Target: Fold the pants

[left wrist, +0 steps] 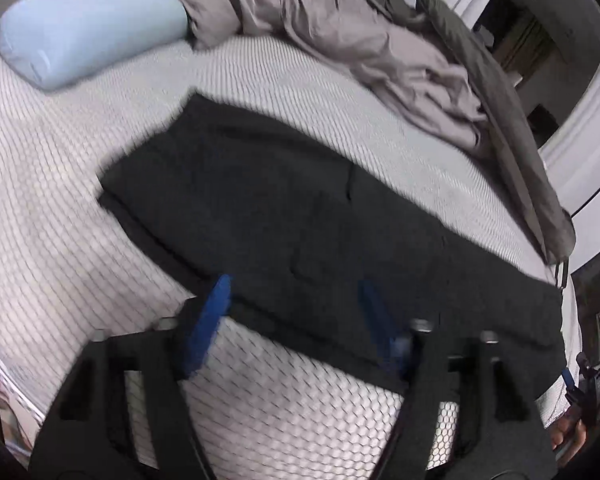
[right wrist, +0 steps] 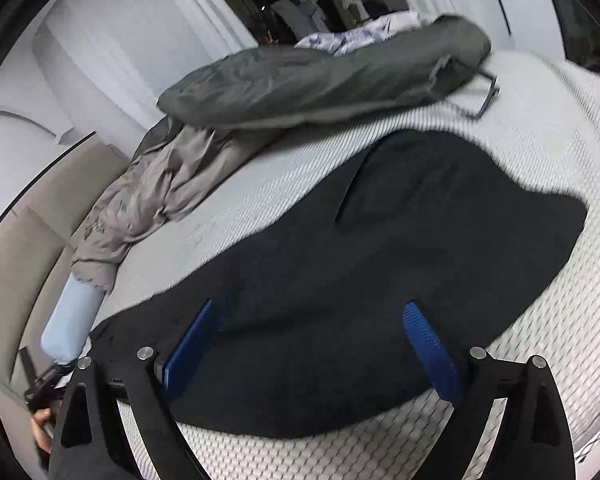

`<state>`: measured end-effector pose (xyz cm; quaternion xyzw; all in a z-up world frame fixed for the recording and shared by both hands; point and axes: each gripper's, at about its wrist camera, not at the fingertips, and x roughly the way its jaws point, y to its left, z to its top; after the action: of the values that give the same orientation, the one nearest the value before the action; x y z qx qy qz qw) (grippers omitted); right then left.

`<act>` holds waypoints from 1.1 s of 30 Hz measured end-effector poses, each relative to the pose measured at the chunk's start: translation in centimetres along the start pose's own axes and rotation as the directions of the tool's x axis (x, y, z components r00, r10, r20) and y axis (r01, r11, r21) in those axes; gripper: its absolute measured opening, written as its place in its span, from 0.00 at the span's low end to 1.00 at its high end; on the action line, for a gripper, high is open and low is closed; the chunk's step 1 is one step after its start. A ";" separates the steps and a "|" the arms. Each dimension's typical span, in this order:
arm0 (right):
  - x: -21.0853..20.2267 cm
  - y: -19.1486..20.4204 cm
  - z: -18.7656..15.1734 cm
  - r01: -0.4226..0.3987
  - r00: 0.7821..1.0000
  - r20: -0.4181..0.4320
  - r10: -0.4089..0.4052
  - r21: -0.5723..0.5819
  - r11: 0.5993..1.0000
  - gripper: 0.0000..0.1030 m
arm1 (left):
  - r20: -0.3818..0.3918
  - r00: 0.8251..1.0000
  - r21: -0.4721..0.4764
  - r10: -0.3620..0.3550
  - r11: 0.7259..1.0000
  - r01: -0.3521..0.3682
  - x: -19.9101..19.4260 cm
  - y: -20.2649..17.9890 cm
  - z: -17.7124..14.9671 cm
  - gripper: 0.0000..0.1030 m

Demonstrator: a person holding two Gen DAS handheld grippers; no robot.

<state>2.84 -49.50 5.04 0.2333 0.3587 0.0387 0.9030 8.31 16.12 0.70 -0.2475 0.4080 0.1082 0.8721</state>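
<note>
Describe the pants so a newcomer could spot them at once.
Start at the white quilted mattress. Past the pale blue pillow and the rumpled grey bedding, near the front edge, lie the pants. They alone are black and spread flat.

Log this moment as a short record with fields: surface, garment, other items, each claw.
surface: mattress, white, quilted
garment: black pants, lying flat and spread out on the mattress
other items: blue pillow; grey duvet bunched along the far side of the mattress
left claw: open, over the near edge of the pants, nothing gripped
right claw: open wide, over the pants, nothing gripped
fold progress: cannot tell
</note>
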 end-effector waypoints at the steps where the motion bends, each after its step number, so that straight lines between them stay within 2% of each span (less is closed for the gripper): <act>1: 0.2 -0.1 -0.5 -0.015 1.000 -0.002 0.015 -0.009 1.000 0.92 | -0.001 1.000 0.021 0.014 1.000 -0.014 0.3 -0.7 -0.8 0.51; 5: 1.4 -0.2 -1.8 0.000 1.000 -0.032 -0.001 -0.033 0.999 0.92 | 0.030 0.994 0.142 0.106 0.984 -0.109 0.8 -3.7 -3.6 0.51; 10: 1.8 -0.1 -2.9 -0.018 0.999 -0.045 0.017 -0.024 1.000 0.92 | 0.015 0.994 0.171 0.104 0.980 -0.105 0.7 -5.1 -5.5 0.51; 14: 1.9 0.6 -3.3 -0.003 0.999 -0.051 0.000 -0.063 0.998 0.92 | 0.042 0.989 0.219 0.141 0.965 -0.147 0.6 -6.1 -6.2 0.51; 17: 2.3 1.0 -3.5 0.024 0.998 -0.061 -0.030 -0.098 0.995 0.92 | 0.055 0.982 0.232 0.182 0.954 -0.190 1.1 -6.5 -5.5 0.51; 28: 4.1 1.7 -3.8 0.036 0.992 -0.111 -0.052 -0.138 0.990 0.92 | 0.037 0.986 0.222 0.164 0.961 -0.168 1.2 -6.4 -4.7 0.51; 33: 4.7 1.4 -3.9 0.036 0.990 -0.131 -0.051 -0.109 0.993 0.92 | 0.009 0.992 0.217 0.129 0.968 -0.127 1.3 -6.2 -4.7 0.51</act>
<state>3.86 -45.61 0.20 0.1740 0.4208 0.0534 0.8887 8.49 8.34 -0.73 -0.1240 0.4349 0.1182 0.8840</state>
